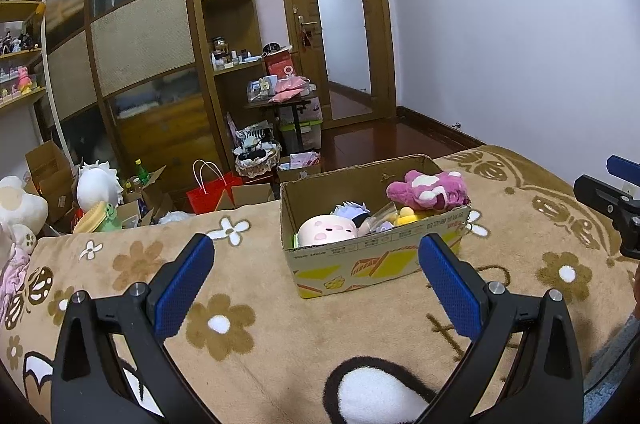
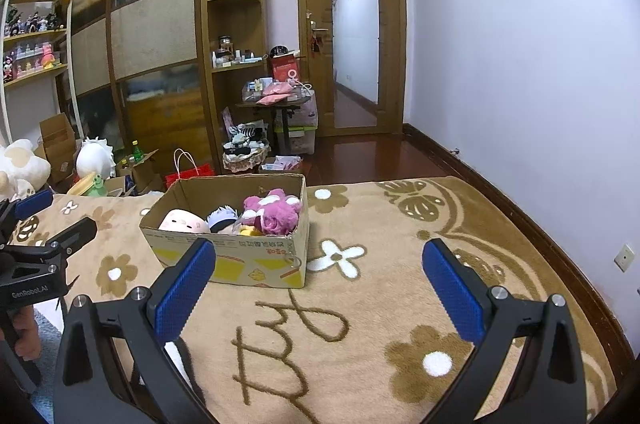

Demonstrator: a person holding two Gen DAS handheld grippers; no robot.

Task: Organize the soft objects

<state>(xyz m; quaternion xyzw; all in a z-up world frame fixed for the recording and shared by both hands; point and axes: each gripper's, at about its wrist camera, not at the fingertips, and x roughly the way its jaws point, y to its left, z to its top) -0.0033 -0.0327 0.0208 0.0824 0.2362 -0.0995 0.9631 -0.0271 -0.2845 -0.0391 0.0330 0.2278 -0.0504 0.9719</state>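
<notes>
The cardboard box [image 1: 372, 224] sits on the flower-patterned blanket [image 1: 248, 304] that covers the bed, toward the far edge, and it already holds several soft toys. A pink plush [image 1: 430, 189] lies on top at the right end, a round pale pink plush [image 1: 326, 230] fills the left end, and between them are a light-haired doll head [image 1: 352, 212] and something yellow [image 1: 406, 216]. What lies lower in the box cannot be made out.

The left gripper [image 1: 316, 256] hangs over the near part of the blanket with its jaws spread wide and nothing between them. The right gripper [image 2: 318, 262] does the same, to the right of the box, jaws spread and empty. Neither touches the box or a toy.

Judged from how things lie, most of the gathering seems done: no loose toy shows on the visible stretch of blanket around the box. More soft things lie well apart at the far left, off the bed: a white fluffy plush [image 2: 96, 155], a cream plush [image 2: 22, 167], and a small green one [image 2: 94, 183]. Whether these belong to the task is unclear. If they do, they remain to be fetched. If not, the job looks near its end, with perhaps only the tidying of the box contents left.
</notes>
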